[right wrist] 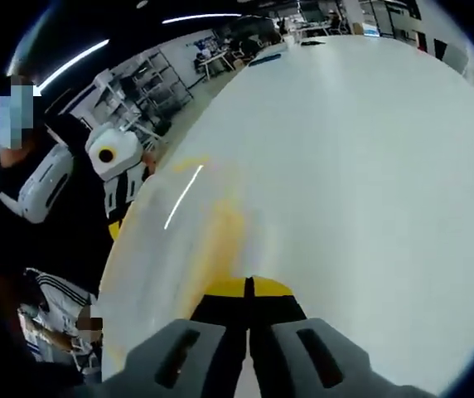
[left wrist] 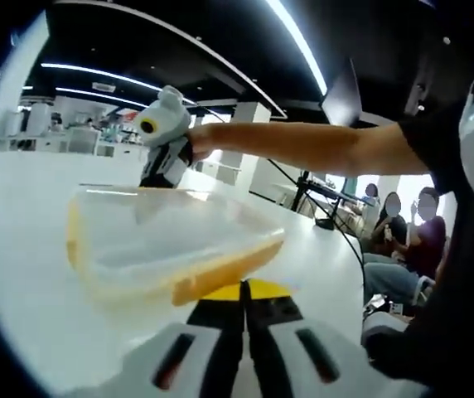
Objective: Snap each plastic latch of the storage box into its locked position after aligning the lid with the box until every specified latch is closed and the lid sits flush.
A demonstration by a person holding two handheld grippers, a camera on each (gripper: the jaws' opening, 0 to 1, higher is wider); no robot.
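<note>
In the left gripper view the left gripper (left wrist: 244, 292) has its fingers pressed together with nothing between them, yellow tips touching the near edge of the storage box (left wrist: 171, 240); the box is clear plastic with yellow latches (left wrist: 220, 278) on its sides, the lid seems to be on, and I cannot tell if anything is inside; it lies on the white tabletop (left wrist: 21, 249); at its far side the right gripper (left wrist: 166, 141) reaches down to it, held by a hand.

In the right gripper view the right gripper's fingers are likewise closed together, tips at the blurred box; beyond it stands the left gripper.
</note>
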